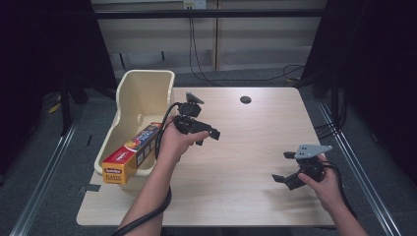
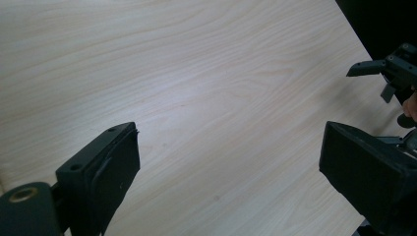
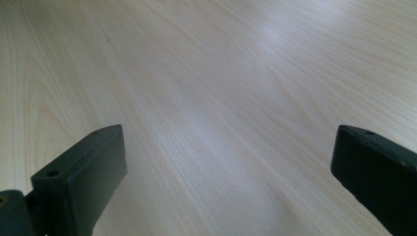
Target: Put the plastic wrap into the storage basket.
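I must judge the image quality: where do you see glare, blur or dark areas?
High view: sharp table, black surroundings. Left gripper view: pale glare on the wood, left hand-held gripper soft. Right gripper view: bluish sheen, right hand-held gripper blurred.

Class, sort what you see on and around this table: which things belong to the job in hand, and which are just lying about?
Belonging to the job:
- long orange and yellow cardboard wrap box, lying over the rim of the bin
- cream plastic bin at the table's left edge
- left gripper, open, nearest the box
- right gripper, open

Just lying about:
- dark round cable hole in the pale wooden table
- black cables on the floor behind
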